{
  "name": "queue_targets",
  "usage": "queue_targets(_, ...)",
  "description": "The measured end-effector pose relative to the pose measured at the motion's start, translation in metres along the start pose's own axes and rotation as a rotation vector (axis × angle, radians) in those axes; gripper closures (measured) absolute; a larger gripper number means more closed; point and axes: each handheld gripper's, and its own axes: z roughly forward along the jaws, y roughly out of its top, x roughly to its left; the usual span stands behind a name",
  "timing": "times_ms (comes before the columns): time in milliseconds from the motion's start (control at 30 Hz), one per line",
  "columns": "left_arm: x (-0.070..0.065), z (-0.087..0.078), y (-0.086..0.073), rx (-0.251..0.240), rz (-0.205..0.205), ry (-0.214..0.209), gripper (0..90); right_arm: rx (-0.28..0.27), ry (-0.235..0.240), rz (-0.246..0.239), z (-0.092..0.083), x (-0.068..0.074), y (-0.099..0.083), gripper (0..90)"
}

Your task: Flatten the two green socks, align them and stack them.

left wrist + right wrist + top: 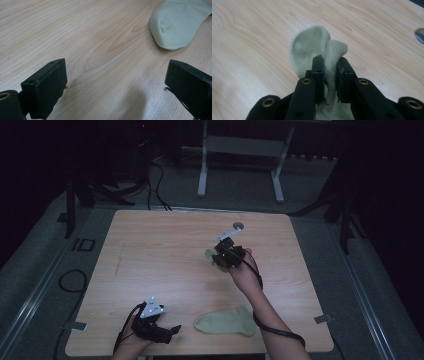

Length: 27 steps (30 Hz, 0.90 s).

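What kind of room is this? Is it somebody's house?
Probably not a house; it looks like a lab or workshop. A light wooden table stands alone on grey carpet, black cables trail across the floor, and a white metal stand sits behind.

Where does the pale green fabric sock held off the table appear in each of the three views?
High view: the held pale green fabric sock hangs from the right tongs, right of centre above the light wooden table.
Left gripper view: not in it; the pale green sock lying flat at top right is the second one.
Right gripper view: centre, pinched between the black jaws.
Shared landmark: the table's wood grain.
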Motion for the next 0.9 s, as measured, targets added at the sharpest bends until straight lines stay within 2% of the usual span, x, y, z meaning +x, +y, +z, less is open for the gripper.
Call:
queue_targets(100, 0.0, 0.001, 0.0, 0.002, -0.003, -0.004, 4.3, -0.004, 0.004, -0.001, -0.009, -0.001, -0.012, 78.9)
queue_targets(167, 0.0, 0.002, 0.001, 0.007, 0.007, -0.029, 5.5, -0.006, -0.003, 0.003, -0.015, -0.001, -0.021, 78.9)
queue_targets(333, -0.004, 0.002, 0.002, 0.004, 0.024, -0.023, 5.5, -0.005, 0.008, 0.027, -0.02, 0.003, -0.046, 78.9)
queue_targets(433, -0.005, 0.004, 0.003, 0.007, 0.027, -0.027, 5.5, 0.014, 0.004, 0.016, -0.016, 0.009, -0.06, 78.9)
queue_targets(500, -0.006, 0.005, 0.004, 0.009, 0.03, -0.031, 5.5, 0.017, 0.011, 0.03, -0.011, 0.011, -0.068, 78.9)
queue_targets(600, -0.007, 0.006, 0.004, 0.014, 0.037, -0.031, 5.5, 0.025, 0.021, 0.046, -0.003, 0.013, -0.074, 78.9)
queue_targets(900, -0.005, 0.007, 0.005, 0.011, 0.02, -0.039, 5.5, 0.05, 0.022, 0.034, 0.023, 0.023, -0.082, 78.7)
